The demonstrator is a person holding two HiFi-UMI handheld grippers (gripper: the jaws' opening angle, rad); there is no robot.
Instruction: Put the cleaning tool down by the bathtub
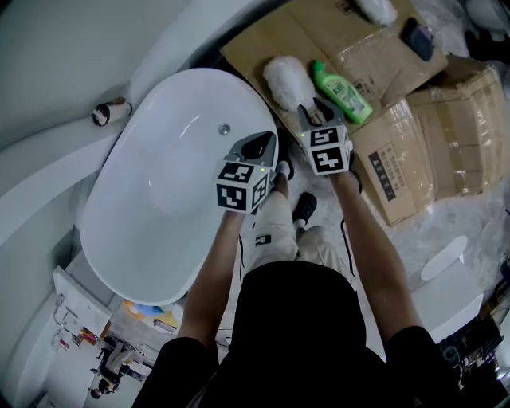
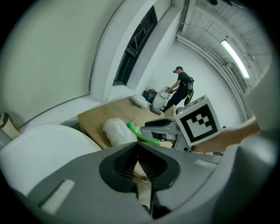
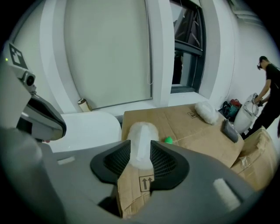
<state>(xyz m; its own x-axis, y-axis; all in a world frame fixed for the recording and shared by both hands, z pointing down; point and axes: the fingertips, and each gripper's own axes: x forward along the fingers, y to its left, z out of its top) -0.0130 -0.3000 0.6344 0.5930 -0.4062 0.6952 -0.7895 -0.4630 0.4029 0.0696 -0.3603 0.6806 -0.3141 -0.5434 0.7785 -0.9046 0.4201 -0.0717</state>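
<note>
The cleaning tool, a white fluffy duster [image 1: 287, 81], lies on flattened cardboard [image 1: 319, 36] right beside the head end of the white bathtub [image 1: 159, 183]. My right gripper [image 1: 315, 107] hovers just behind the duster's near end with its jaws open. In the right gripper view the duster [image 3: 140, 140] shows through the gap of that gripper [image 3: 140, 146], and nothing is clamped. My left gripper [image 1: 263, 142] is shut and empty over the tub's rim. In the left gripper view, past that gripper [image 2: 137, 144], I see the duster [image 2: 117, 131] and the right gripper [image 2: 151, 127].
A green bottle [image 1: 341, 92] lies on the cardboard right of the duster. More folded boxes [image 1: 438, 135], a second white fluffy thing [image 1: 376, 9] and a dark object [image 1: 417, 37] sit further right. A roll [image 1: 111, 111] rests on the ledge behind the tub. A person [image 2: 181, 89] works far off.
</note>
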